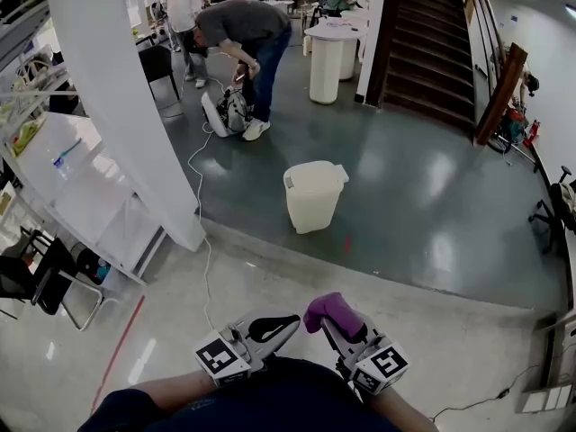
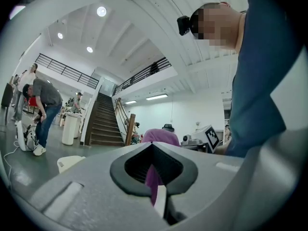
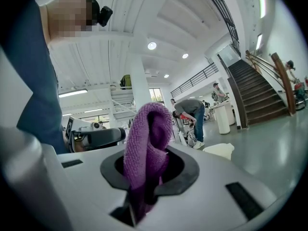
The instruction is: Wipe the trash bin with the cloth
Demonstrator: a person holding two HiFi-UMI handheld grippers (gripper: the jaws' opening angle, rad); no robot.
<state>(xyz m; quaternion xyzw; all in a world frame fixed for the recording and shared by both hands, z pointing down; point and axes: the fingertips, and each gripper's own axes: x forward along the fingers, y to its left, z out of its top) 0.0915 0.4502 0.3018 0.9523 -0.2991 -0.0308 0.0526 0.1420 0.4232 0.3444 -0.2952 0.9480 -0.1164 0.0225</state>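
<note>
Nearest: purple microfibre cloth (image 3: 147, 138) pinched in right hand-held gripper (image 3: 149, 177), fold standing upward. Soft, light, limp; best gripped at bunched fold. Left hand-held gripper (image 1: 274, 327) pressed together, empty. Well beyond, on grey floor (image 1: 423, 196): cream plastic lidded trash bin (image 1: 313, 196), probably light, prone to sliding.

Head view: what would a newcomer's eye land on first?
The purple cloth, bunched in the right gripper at bottom centre, is the brightest thing close by. Past it, the cream bin stands alone, lid on, on the dark floor mid-frame. Behind the bin, a person bends over gear on the floor.
</note>
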